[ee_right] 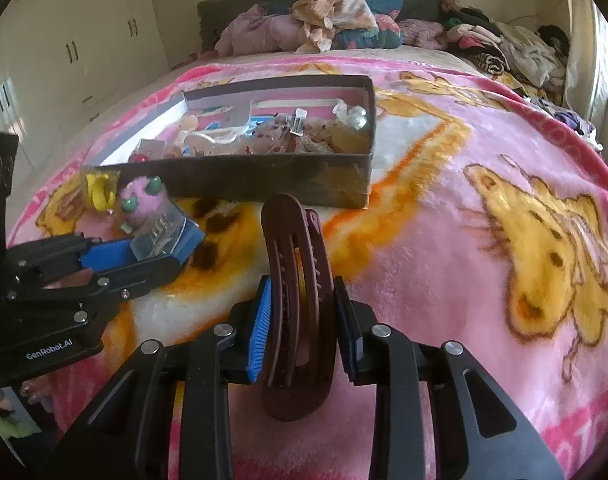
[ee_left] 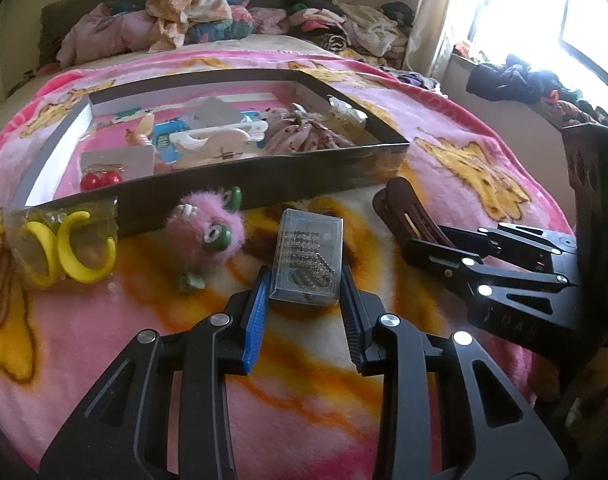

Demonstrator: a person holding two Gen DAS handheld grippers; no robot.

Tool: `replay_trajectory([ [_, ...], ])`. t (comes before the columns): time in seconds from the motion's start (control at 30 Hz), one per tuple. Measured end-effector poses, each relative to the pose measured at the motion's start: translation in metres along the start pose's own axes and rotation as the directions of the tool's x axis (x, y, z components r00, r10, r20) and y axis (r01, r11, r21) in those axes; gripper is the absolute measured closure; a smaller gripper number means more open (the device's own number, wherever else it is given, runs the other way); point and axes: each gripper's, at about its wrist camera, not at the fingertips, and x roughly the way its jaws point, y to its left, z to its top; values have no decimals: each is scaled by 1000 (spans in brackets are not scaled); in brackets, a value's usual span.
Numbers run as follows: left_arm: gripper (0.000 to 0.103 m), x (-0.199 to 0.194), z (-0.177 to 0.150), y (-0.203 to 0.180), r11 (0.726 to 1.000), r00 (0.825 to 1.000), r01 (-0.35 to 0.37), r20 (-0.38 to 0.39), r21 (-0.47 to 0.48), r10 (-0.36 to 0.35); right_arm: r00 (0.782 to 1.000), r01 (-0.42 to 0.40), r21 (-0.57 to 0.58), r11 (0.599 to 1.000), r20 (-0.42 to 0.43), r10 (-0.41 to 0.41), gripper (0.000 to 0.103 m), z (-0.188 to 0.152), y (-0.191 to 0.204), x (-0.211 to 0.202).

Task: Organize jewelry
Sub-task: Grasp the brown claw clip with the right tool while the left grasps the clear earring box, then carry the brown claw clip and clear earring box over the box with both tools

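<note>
My left gripper (ee_left: 305, 280) is shut on a small clear plastic case of beaded jewelry (ee_left: 307, 256), just above the blanket; it also shows in the right wrist view (ee_right: 162, 234). My right gripper (ee_right: 302, 288) is shut on a long brown hair clip (ee_right: 296, 292), which also shows in the left wrist view (ee_left: 411, 216). A dark open box (ee_left: 264, 184) holding several jewelry pieces lies ahead; it also shows in the right wrist view (ee_right: 264, 176). A pink fuzzy ball (ee_left: 208, 226) and a bag of yellow hoops (ee_left: 68, 252) lie in front of the box.
Everything sits on a pink and yellow blanket (ee_right: 483, 240) on a bed. Piled clothes (ee_right: 343, 16) lie at the far end. A bright window (ee_left: 543, 12) is to the right, and white cupboards (ee_right: 64, 48) to the left.
</note>
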Motion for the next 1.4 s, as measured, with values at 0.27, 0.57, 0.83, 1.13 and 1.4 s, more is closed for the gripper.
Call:
replay_trajectory([
  [0.27, 78, -7, -1, -10, 999, 1000, 28, 7, 32, -28, 999, -11, 48, 999, 31, 10, 75, -1, -7, -12],
  [0.57, 78, -23, 5, -5, 999, 999, 33, 42, 16, -34, 999, -29, 29, 999, 46, 28, 75, -1, 4, -21],
  [0.83, 78, -34, 11, 5, 1000, 997, 24, 69, -1, -24, 998, -38, -1, 999, 56, 38, 75, 7, 21, -22],
  [1.13, 78, -52, 22, 23, 999, 992, 14, 125, -32, -10, 996, -55, -10, 998, 71, 56, 75, 23, 31, -22],
  [1.4, 78, -65, 40, 50, 996, 983, -18, 179, -86, 33, 995, -57, -16, 998, 77, 58, 75, 40, 33, -15],
])
